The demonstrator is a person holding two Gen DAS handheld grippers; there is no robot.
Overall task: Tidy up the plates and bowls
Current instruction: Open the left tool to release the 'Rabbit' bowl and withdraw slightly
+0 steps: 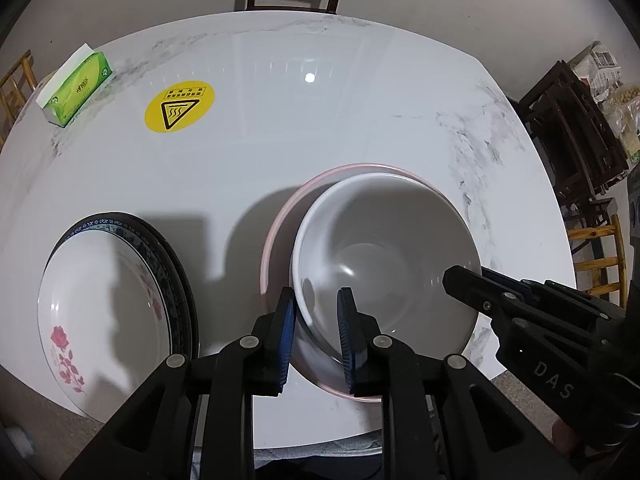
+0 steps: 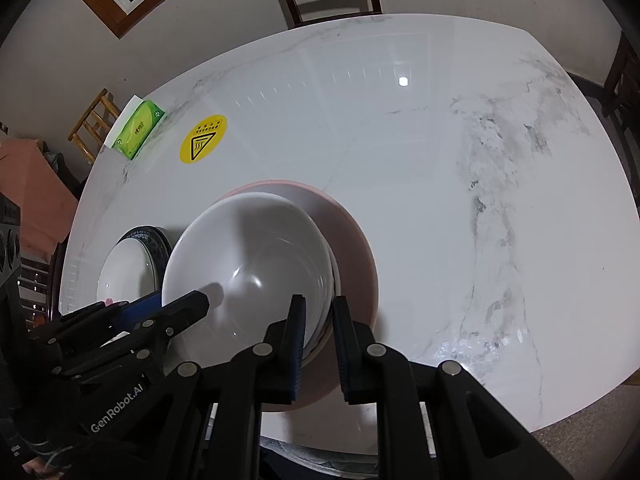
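White bowl (image 1: 384,248) sits in pink dish (image 1: 280,220). Left gripper (image 1: 316,312) straddles its near rim, apparently clamped; right gripper (image 2: 318,320) clenches the opposite rim.

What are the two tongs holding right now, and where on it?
Both tongs, left and right, clamp the white bowl by its rim, on opposite sides.

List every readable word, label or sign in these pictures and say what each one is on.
"DAS": on the body of the right tool, the only letters of its marking in view.
"GenRobot.AI": on the body of the left tool.
Heat-warning triangle with wavy lines: on the yellow sticker on the table; the black line above it is too small to read.
Green tissue box: round logo and print too blurred to read.
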